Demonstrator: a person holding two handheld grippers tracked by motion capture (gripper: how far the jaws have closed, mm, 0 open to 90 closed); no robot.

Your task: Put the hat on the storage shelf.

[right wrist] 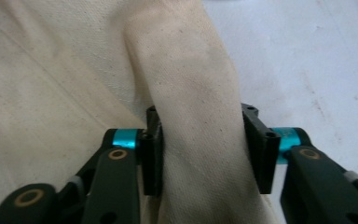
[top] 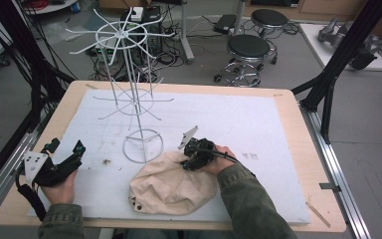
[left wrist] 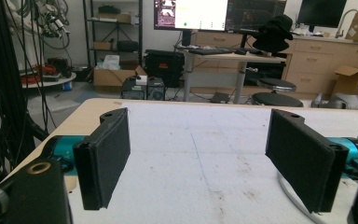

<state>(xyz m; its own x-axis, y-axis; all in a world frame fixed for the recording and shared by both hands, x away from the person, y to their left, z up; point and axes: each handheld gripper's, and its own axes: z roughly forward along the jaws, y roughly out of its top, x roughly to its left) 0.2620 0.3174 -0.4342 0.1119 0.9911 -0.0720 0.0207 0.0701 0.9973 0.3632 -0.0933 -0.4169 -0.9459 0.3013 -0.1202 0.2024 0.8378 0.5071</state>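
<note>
The cream cloth hat [top: 171, 185] lies crumpled on the white foam mat [top: 258, 124], at 6 o'clock from the white wire rack [top: 129, 94] and just beside its ring base. The right gripper [top: 195, 158] sits at the hat's 1 o'clock edge. In the right gripper view, a raised fold of the cream cloth hat [right wrist: 196, 121] stands between both pads [right wrist: 154, 154]; the jaws are narrowed onto it and appear to press it, though contact on the right-hand pad is not fully clear. The left gripper [top: 77, 152] rests at 9 o'clock from the hat, well apart from it. In the left gripper view its jaws stand wide, with bare mat between the pads [left wrist: 105, 156].
</note>
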